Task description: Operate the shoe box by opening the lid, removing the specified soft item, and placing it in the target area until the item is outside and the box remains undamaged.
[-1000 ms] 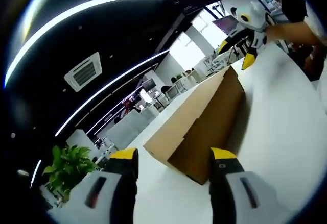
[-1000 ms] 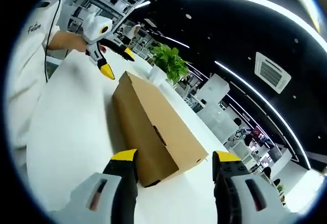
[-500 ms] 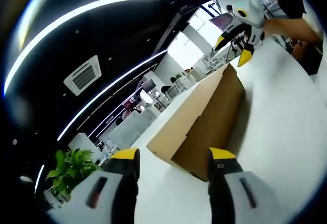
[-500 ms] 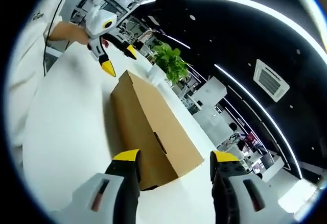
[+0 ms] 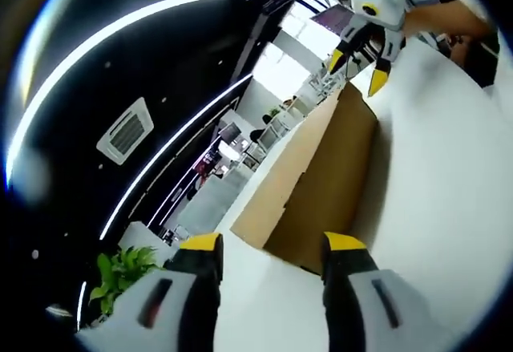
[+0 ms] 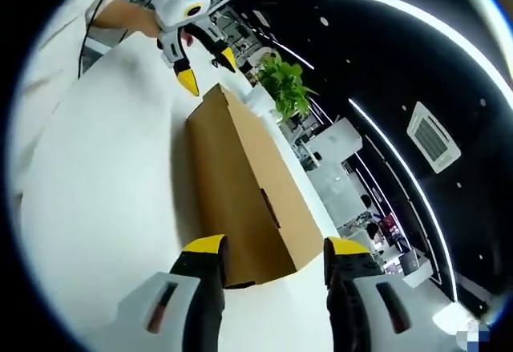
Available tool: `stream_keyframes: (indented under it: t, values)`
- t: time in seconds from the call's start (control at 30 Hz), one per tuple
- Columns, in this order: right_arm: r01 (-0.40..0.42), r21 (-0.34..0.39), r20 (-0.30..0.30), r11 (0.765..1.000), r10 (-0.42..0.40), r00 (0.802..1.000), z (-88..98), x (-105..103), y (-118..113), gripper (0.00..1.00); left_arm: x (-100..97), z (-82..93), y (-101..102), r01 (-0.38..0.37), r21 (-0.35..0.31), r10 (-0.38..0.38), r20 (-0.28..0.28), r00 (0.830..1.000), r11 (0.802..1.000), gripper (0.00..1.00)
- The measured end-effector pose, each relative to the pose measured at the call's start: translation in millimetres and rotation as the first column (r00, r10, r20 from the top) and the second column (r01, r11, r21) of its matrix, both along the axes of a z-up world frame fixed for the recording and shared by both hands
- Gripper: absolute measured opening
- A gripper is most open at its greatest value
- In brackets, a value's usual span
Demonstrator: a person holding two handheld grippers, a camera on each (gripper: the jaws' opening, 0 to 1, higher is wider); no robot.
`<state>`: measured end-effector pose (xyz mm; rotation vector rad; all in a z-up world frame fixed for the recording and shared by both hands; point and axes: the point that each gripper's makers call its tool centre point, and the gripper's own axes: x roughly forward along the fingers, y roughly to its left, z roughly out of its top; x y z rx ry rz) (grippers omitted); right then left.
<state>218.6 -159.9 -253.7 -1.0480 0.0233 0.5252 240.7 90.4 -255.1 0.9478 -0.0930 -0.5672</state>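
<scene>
A brown cardboard shoe box (image 5: 321,171) lies on the white table (image 5: 433,167) with its lid down. Its near end lies just beyond my left gripper (image 5: 272,246), whose yellow-tipped jaws stand open with nothing held. At the box's far end the right gripper (image 5: 359,70) hangs open in a person's hand. In the right gripper view the same box (image 6: 240,180) runs away from my right gripper (image 6: 274,248), open and holding nothing. A small slot shows in the box's long side. The left gripper (image 6: 208,70) hovers open over the far end.
A green potted plant (image 6: 284,87) stands past the box's far corner, and shows again as the plant (image 5: 120,268) at the lower left. A person's sleeve and arm (image 6: 120,17) reach in along the table edge. White tabletop (image 6: 104,176) stretches beside the box.
Both views have rolled and tilted a little, so the box stands steeper in each. The box has stayed in place with its lid down. Both grippers remain open.
</scene>
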Motion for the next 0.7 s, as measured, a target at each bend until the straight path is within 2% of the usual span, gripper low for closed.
stream_keyframes:
  t: [0.03, 0.07, 0.37, 0.47, 0.6, 0.7]
  values:
    - [0.007, -0.006, 0.005, 1.000, -0.007, 1.000, -0.4, 0.4, -1.4, 0.45, 1.0, -1.6, 0.6, -0.019, 0.053, 0.017, 0.043, 0.999, 0.998, 0.50]
    - [0.012, -0.014, 0.011, 1.000, -0.012, 1.000, -0.9, 0.2, -2.3, 0.45, 0.2, -4.5, -1.4, -0.022, 0.069, 0.018, 0.056, 0.998, 0.997, 0.50]
    - [0.039, -0.077, 0.054, 0.996, -0.035, 0.998, -7.4, 1.3, -7.7, 0.43, -0.6, -3.2, -2.9, -0.028, 0.069, 0.023, 0.070, 0.997, 0.997, 0.48]
    - [0.044, -0.095, 0.057, 0.994, -0.039, 0.998, -7.9, 2.5, -8.0, 0.42, 1.1, -3.4, -4.2, -0.029, 0.104, 0.020, 0.089, 0.996, 0.994, 0.44]
    - [0.046, -0.115, 0.056, 0.992, -0.040, 0.998, -9.3, 3.1, -8.4, 0.41, 3.4, -3.5, -5.6, -0.024, 0.108, 0.014, 0.090, 0.996, 0.994, 0.40]
    - [0.059, -0.157, 0.064, 0.986, -0.049, 0.997, -12.3, 5.0, -10.3, 0.40, 3.0, -0.2, -8.7, -0.023, 0.117, 0.010, 0.113, 0.994, 0.993, 0.40]
